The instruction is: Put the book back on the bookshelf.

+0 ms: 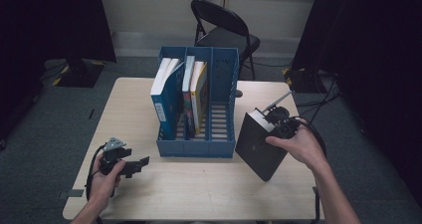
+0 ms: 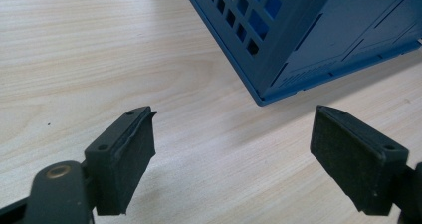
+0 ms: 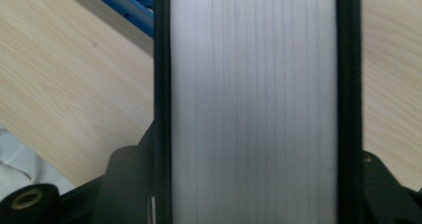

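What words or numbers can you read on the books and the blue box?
None can be read.
Blue book: a pale label patch low on the cover, too small to read.
Yellow book: print on the cover, too blurred to read.
Black book in the right gripper: plain dark cover, no readable text; in the right gripper view its white page edge is blank.
Blue file rack: no readable lettering.

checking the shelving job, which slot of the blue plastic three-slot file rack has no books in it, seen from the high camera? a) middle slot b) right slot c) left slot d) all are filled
b: in the high view the right slot of the blue plastic file rack shows only its slatted floor, while books stand in the left and middle slots; the thick black-covered book is gripped by the right gripper, off to the rack's right.
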The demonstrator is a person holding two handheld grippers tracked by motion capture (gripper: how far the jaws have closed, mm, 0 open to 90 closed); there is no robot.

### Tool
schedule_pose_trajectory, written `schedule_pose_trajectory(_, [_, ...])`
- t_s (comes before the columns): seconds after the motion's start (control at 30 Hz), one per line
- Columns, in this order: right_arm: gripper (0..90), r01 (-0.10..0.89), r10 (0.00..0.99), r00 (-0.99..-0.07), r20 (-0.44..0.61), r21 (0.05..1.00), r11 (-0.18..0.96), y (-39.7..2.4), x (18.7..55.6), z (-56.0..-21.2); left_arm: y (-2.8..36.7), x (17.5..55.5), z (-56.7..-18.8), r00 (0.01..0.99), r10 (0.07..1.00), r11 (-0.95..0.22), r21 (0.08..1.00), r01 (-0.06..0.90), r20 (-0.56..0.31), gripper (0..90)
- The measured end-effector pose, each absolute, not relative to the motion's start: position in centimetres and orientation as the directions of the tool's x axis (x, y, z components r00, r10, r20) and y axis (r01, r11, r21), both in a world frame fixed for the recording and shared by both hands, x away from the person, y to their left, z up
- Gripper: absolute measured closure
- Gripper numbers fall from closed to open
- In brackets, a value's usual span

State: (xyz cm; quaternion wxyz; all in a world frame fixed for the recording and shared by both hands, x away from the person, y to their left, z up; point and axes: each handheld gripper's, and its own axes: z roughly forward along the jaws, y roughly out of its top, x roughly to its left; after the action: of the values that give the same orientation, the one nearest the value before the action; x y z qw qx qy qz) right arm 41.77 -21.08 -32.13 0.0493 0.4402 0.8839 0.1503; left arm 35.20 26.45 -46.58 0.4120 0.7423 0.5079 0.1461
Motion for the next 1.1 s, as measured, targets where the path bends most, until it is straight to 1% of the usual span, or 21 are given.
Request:
schedule_pose_trajectory(0.1, [48.3,0.764,0.791,-0.610,0.038,0.293,0.575,-20.92,41.83,-32.13,26.48,35.15,-46.54,0.439,0.876,-0.146,0.759,0.634,-0.199,17.5])
schedule_pose_trajectory(0.23, [47.1,0.770,0.787,-0.614,0.060,0.266,0.580,-20.87,42.22,-32.10,26.29,35.16,-46.54,0.435,0.877,-0.142,0.758,0.636,-0.201,17.5])
schedule_pose_trajectory(0.33, [46.9,0.770,0.786,-0.615,0.066,0.264,0.581,-20.79,42.46,-32.13,26.23,35.19,-46.55,0.440,0.875,-0.148,0.757,0.636,-0.199,17.5])
schedule_pose_trajectory(0.4, [49.5,0.768,0.785,-0.617,0.055,0.262,0.585,-20.76,42.48,-32.11,26.21,35.20,-46.56,0.439,0.876,-0.147,0.757,0.637,-0.200,17.5])
schedule_pose_trajectory(0.43, [50.4,0.758,0.782,-0.623,0.033,0.273,0.592,-20.74,42.40,-32.09,26.23,35.20,-46.57,0.439,0.876,-0.146,0.756,0.638,-0.200,17.5])
schedule_pose_trajectory(0.53, [51.6,0.756,0.782,-0.623,0.020,0.273,0.595,-20.51,42.13,-32.05,26.34,35.24,-46.62,0.433,0.878,-0.144,0.753,0.642,-0.201,17.5])
schedule_pose_trajectory(0.8, [52.5,0.783,0.805,-0.593,0.037,0.259,0.565,-20.53,42.22,-31.93,26.68,35.18,-46.58,0.427,0.881,-0.137,0.754,0.643,-0.203,17.6])
schedule_pose_trajectory(1.1, [52.9,0.788,0.807,-0.589,0.041,0.249,0.563,-20.72,41.88,-31.33,26.72,35.12,-46.53,0.421,0.884,-0.134,0.754,0.643,-0.202,17.6])
